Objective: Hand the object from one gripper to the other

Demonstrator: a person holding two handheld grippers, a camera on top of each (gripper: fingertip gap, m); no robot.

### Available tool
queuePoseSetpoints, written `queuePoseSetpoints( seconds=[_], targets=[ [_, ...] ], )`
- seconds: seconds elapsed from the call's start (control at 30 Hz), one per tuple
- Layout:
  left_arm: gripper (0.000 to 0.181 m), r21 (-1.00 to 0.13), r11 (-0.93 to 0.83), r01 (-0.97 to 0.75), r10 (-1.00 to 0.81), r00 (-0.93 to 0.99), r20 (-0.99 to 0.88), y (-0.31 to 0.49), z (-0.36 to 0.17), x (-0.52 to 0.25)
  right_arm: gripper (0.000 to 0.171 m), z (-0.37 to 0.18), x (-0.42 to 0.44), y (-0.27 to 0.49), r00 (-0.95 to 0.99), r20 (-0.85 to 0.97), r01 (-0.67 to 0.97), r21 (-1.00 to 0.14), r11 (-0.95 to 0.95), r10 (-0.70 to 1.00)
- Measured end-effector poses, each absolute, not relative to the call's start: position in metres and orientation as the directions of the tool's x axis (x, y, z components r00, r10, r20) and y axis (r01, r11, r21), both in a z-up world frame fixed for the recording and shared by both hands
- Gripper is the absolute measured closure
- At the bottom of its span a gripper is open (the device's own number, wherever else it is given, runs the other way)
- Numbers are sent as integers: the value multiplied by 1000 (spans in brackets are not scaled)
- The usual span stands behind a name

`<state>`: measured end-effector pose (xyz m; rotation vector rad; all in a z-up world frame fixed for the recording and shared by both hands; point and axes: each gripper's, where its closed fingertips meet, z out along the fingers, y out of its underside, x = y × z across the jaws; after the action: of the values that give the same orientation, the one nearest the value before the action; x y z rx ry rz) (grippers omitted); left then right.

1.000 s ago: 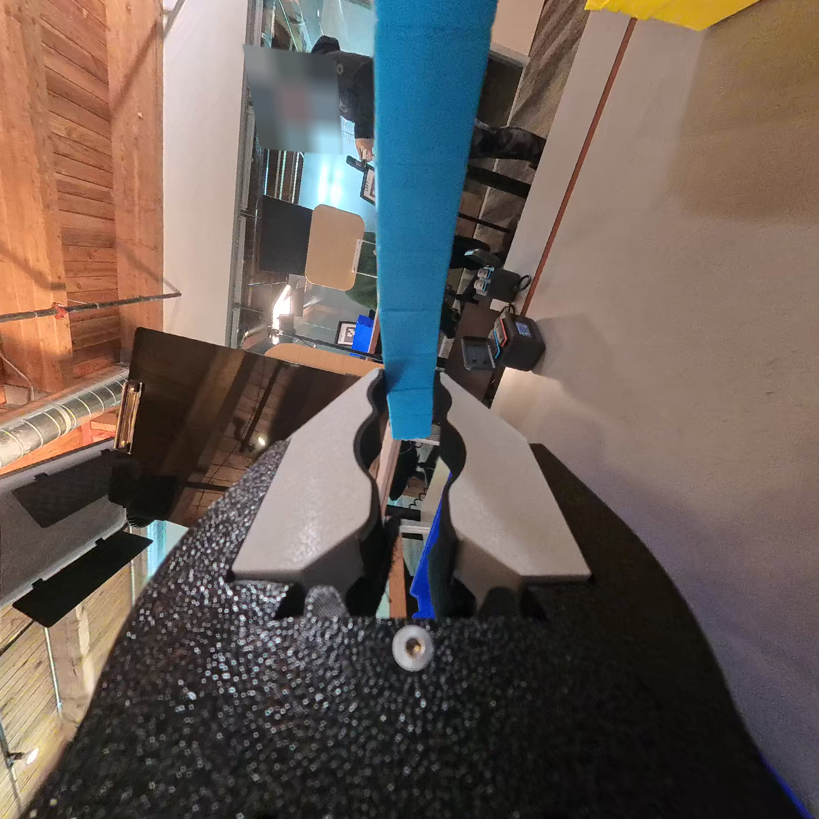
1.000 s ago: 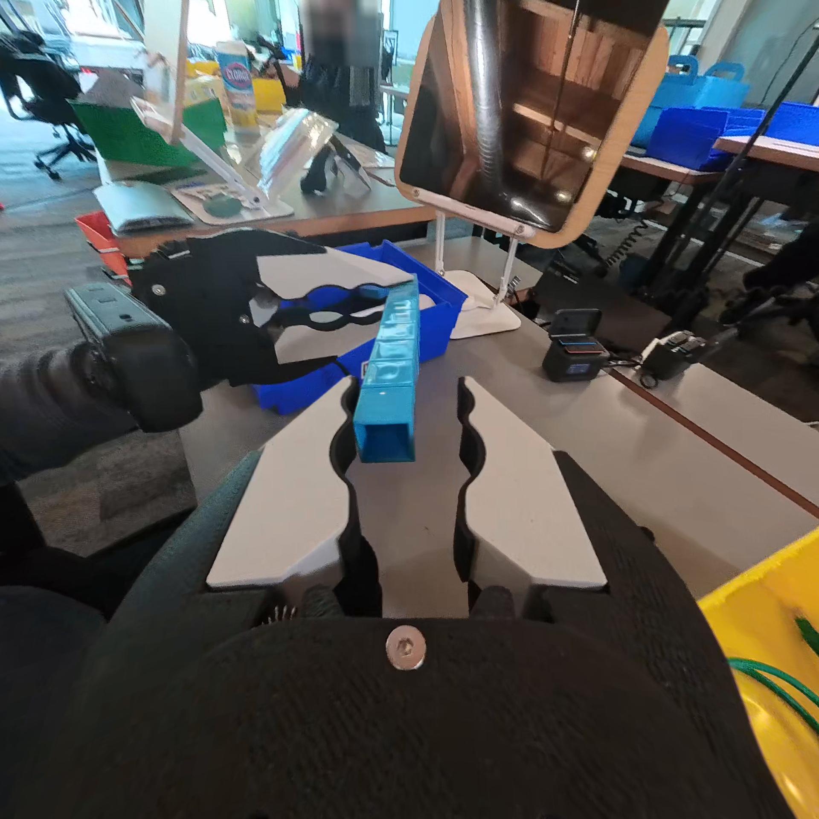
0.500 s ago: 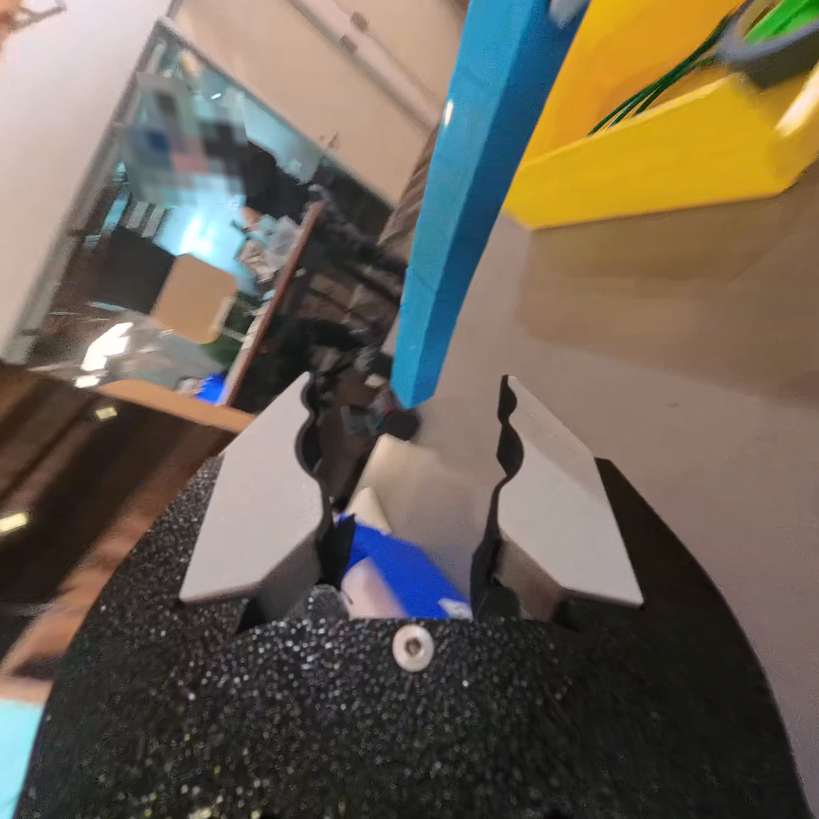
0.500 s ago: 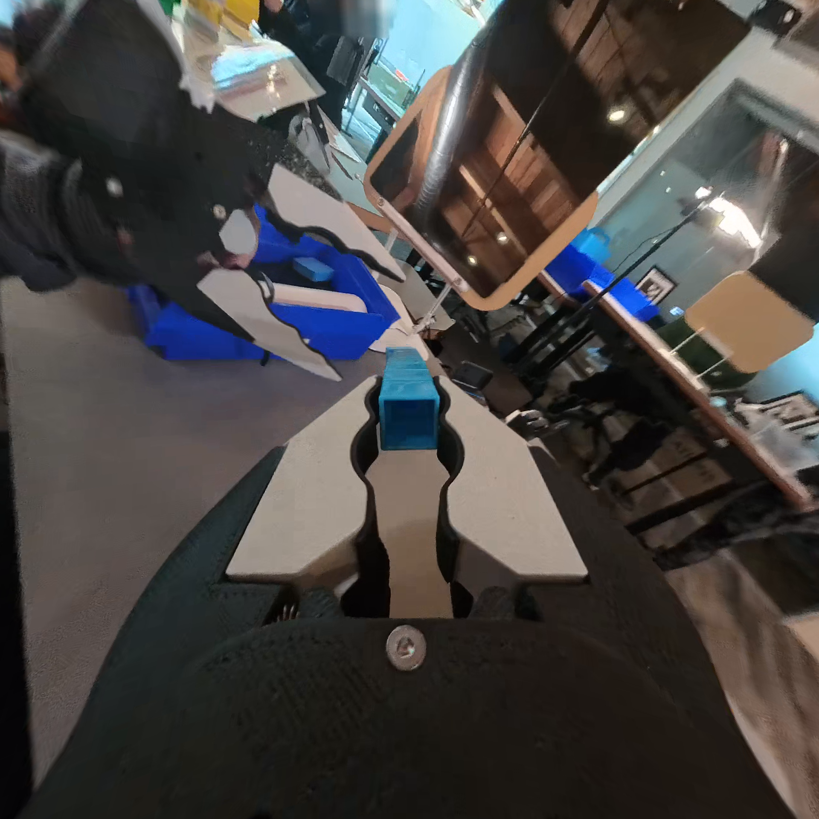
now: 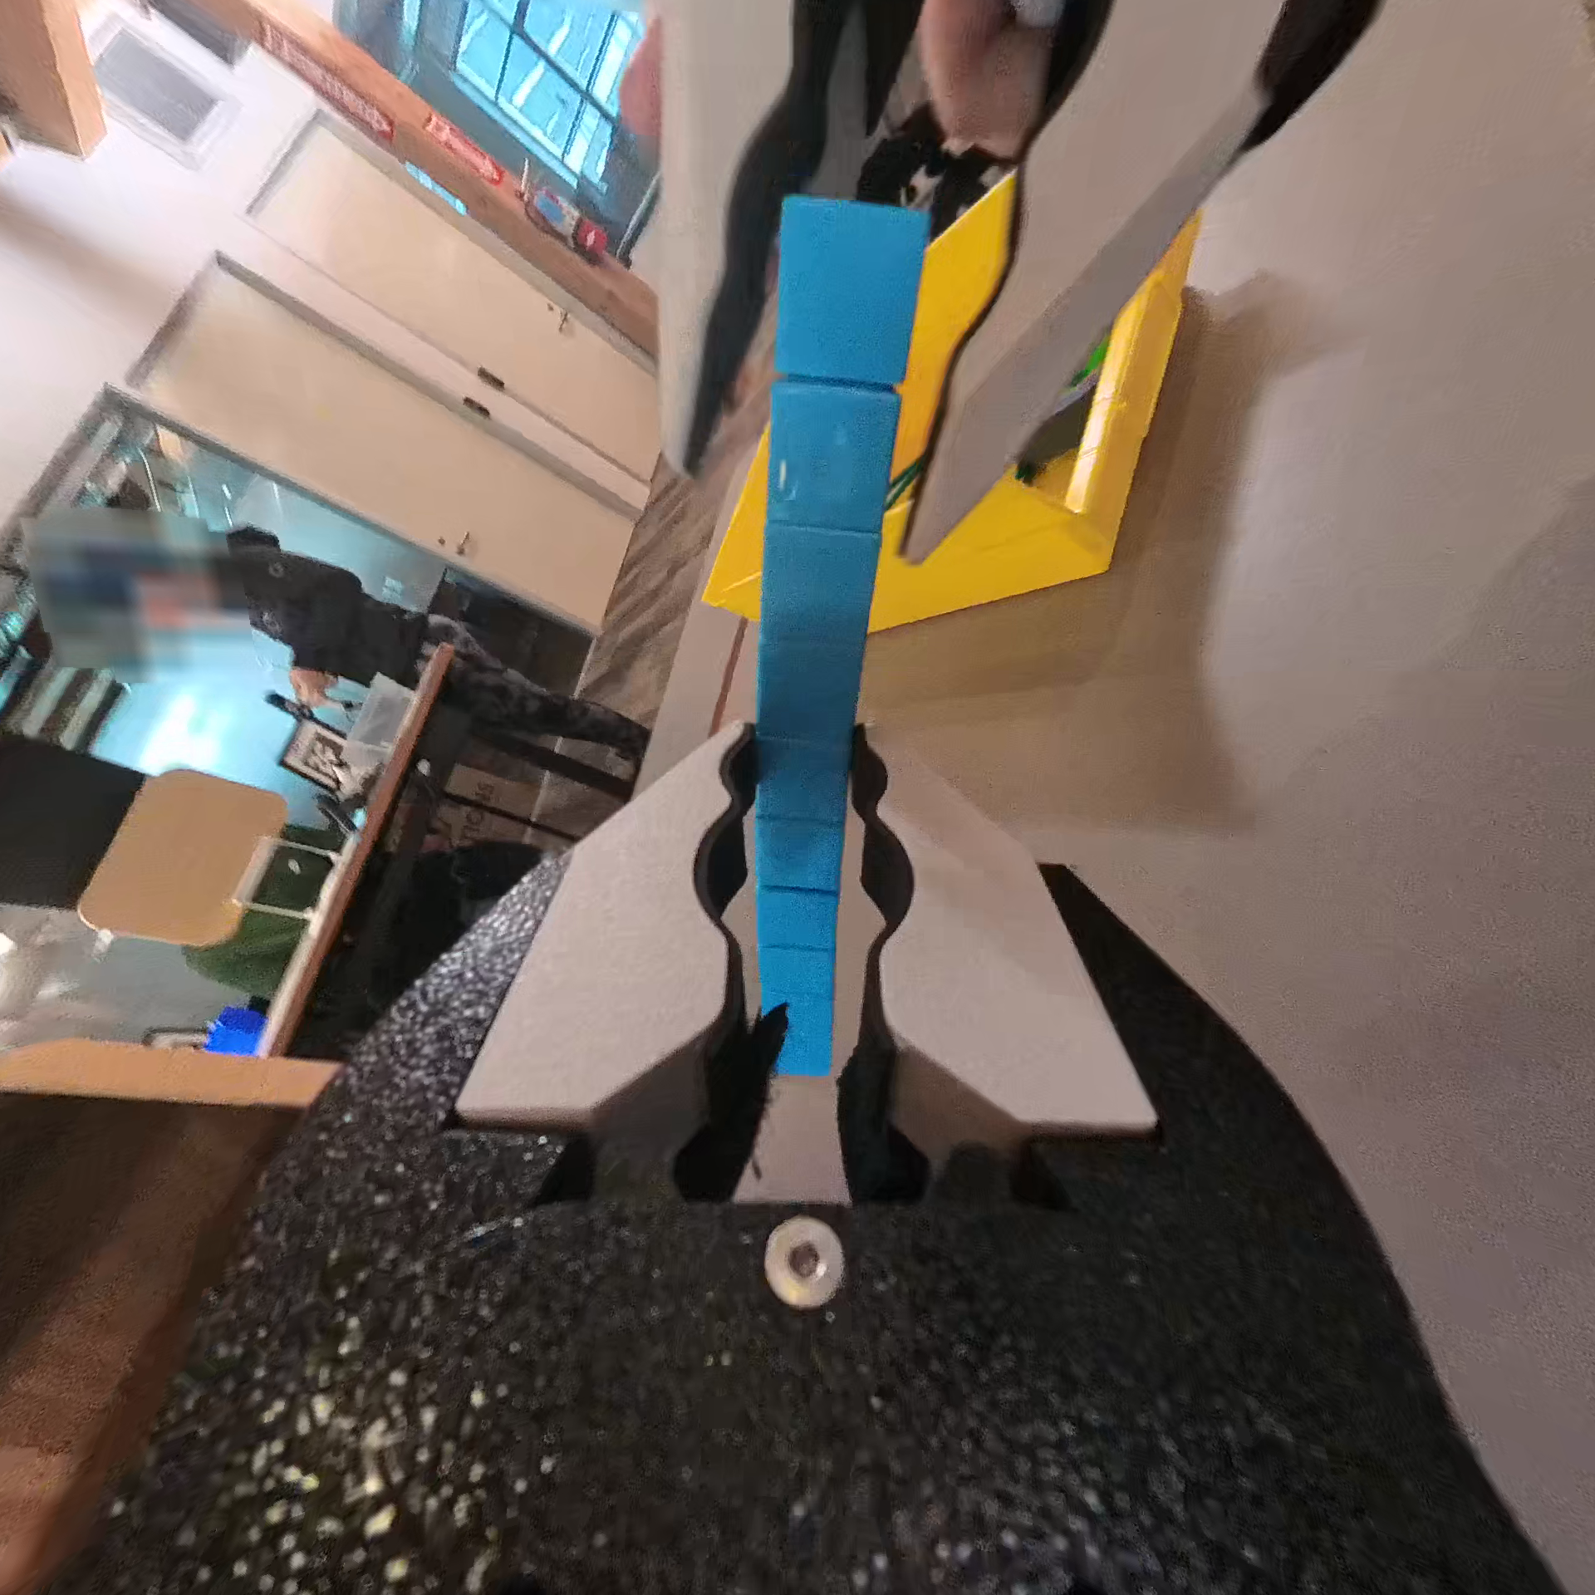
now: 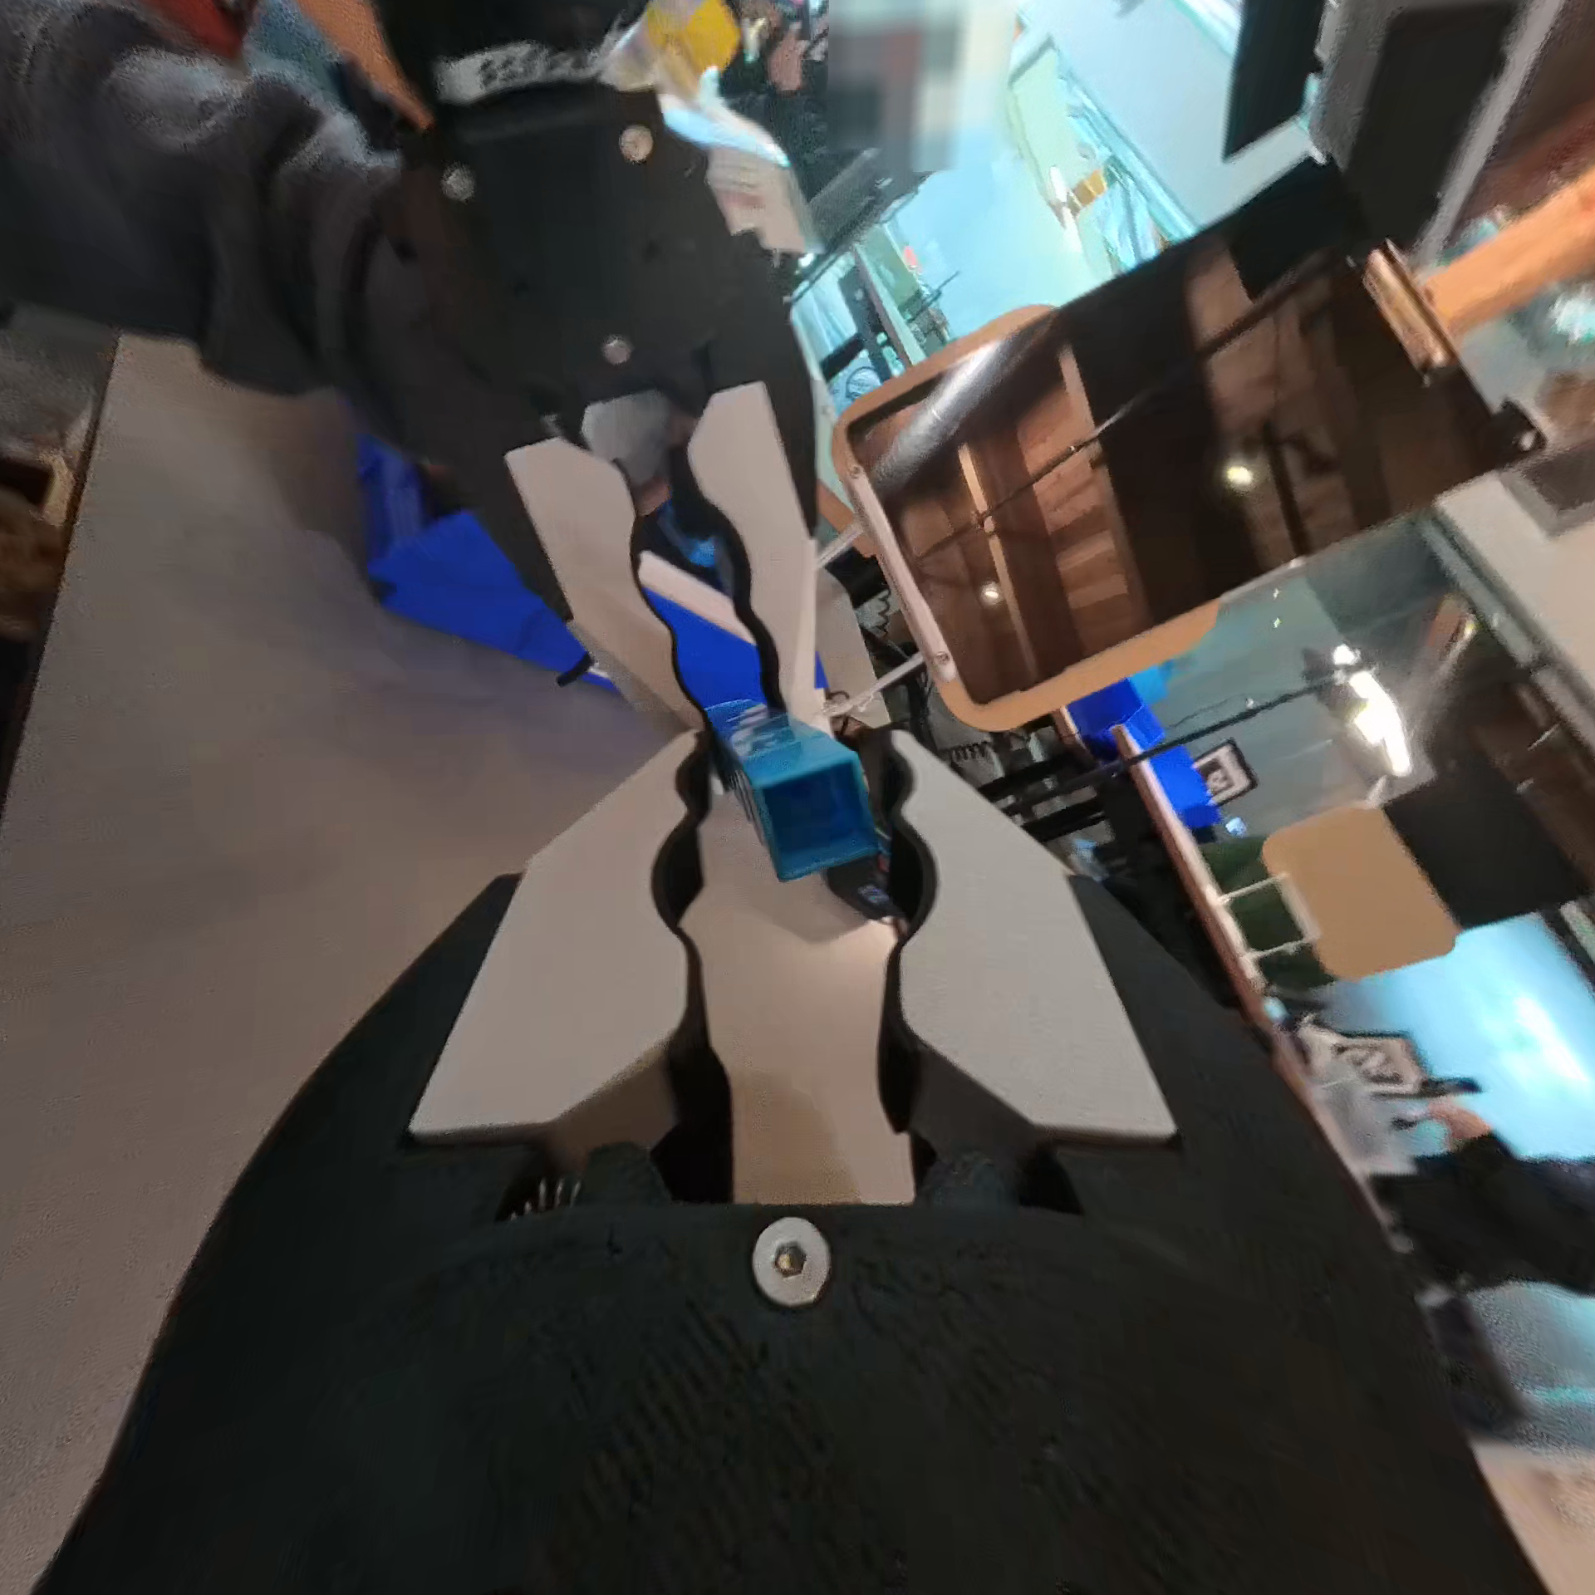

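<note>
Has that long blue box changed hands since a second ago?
Yes. The blue box now sits deep between the left gripper fingers; the right gripper stands open around its far end, before the yellow bin.

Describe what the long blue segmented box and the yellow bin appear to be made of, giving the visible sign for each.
Blue segmented box: probably moulded plastic, smooth and matte to slightly glossy, with crisp seams between compartments and small highlights.
Yellow bin: likely rigid plastic, with uniform saturated colour, thin straight walls and a soft sheen.

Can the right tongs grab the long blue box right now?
Probably yes. The right tongs are open, and the end of the blue box already sits between their fingers with nothing in the way. The left tongs grip its other end.
</note>
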<state>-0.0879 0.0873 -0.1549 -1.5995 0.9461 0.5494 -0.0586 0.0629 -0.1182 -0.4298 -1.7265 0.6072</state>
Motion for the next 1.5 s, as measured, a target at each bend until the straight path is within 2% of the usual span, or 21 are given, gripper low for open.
queuePoseSetpoints(
  seconds=[0.03,0.1,0.17,0.27,0.5,0.7,0.9,0.97,1.03,1.07,1.2,1.37,1.43,1.5],
  targets=[
    [162,-611,-59,-789,-282,601,-748,90,-156,-92,123,-115,-60,66,-232,738,-25,-656,754,634],
    [162,-679,-74,-730,-271,670,-691,94,-157,-100,119,-108,-64,81,-187,641,25,-755,656,745],
    [162,-753,-83,-652,-272,742,-613,98,-159,-105,117,-111,-68,104,-118,565,143,-804,577,817],
    [162,-848,-86,-523,-275,831,-484,102,-161,-113,117,-126,-72,132,-32,476,281,-839,465,879],
    [162,-975,28,-219,-355,910,-215,101,-144,-106,117,-140,-80,124,-88,374,298,-875,382,923],
    [162,-984,176,10,-474,877,-76,89,-116,-87,114,-153,-87,93,-244,269,279,-900,334,932],
    [163,-906,352,235,-594,804,-22,62,-77,-74,114,-163,-91,66,-391,135,265,-931,252,910],
    [163,-885,381,269,-621,783,-29,57,-71,-70,122,-162,-90,62,-408,141,252,-932,259,902],
    [162,-888,375,267,-631,775,-33,57,-72,-66,143,-157,-89,60,-413,169,216,-936,276,895],
    [162,-894,364,261,-634,773,-33,58,-73,-64,147,-154,-88,60,-413,187,198,-937,288,891],
    [160,-908,314,278,-652,758,6,60,-75,-65,149,-153,-86,65,-402,255,184,-918,351,879],
    [97,-941,276,196,-537,843,18,70,-78,-90,149,-142,-84,102,-231,438,189,-856,482,869],
    [84,-956,258,136,-460,888,2,74,-80,-105,149,-136,-80,124,-126,552,218,-795,566,824],
    [82,-963,257,75,-388,921,-32,75,-79,-118,149,-127,-75,148,-13,690,265,-695,668,723]
  ],
)
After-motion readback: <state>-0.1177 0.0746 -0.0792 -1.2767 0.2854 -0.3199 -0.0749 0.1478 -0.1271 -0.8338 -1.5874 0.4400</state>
